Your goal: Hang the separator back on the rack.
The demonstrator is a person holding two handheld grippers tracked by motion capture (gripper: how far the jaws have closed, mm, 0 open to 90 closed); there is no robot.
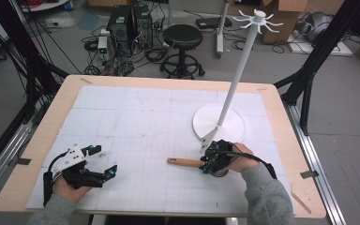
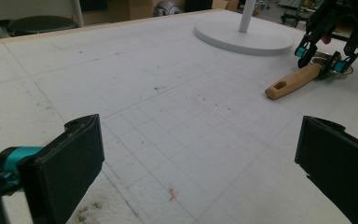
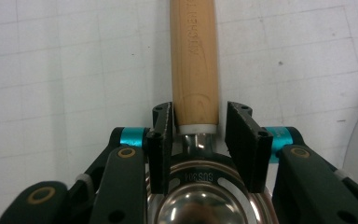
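Your left hand-held gripper [image 1: 104, 161] rests low at the near left of the desk [image 1: 37, 140], over the white gridded mat [image 1: 136, 117]. Its jaws stand wide apart with nothing between them; in the left gripper view the two black pads [image 2: 65, 163] frame bare mat (scuffed, with a small reddish mark close in front).

Moving right across the mat, the wooden handle [image 1: 183, 162] of the utensil lies flat, its free end pointing toward your left hand-held gripper and well apart from it. The handle has a slot near that free end, seen in the left gripper view [image 2: 291, 83].

At the handle's other end sits your right hand-held gripper [image 1: 205, 165], held in your right hand [image 1: 241, 159] with the grey sleeve [image 1: 267, 197] behind it. In the right gripper view its jaws stand narrow, one on each side of the handle [image 3: 193, 60] just where the wood meets the white collar and the metal neck. The left pad [image 3: 163, 135] lies against the wood or very nearly so; a thin gap shows between the right pad and the wood, so the grip is not closed. The shiny metal bowl [image 3: 200, 200] of the utensil lies under the gripper body (stamped lettering on its rim).

Just beyond your right hand stands the white stand [image 1: 239, 70], its round base [image 1: 225, 123] on the mat, near the utensil but not touching it.
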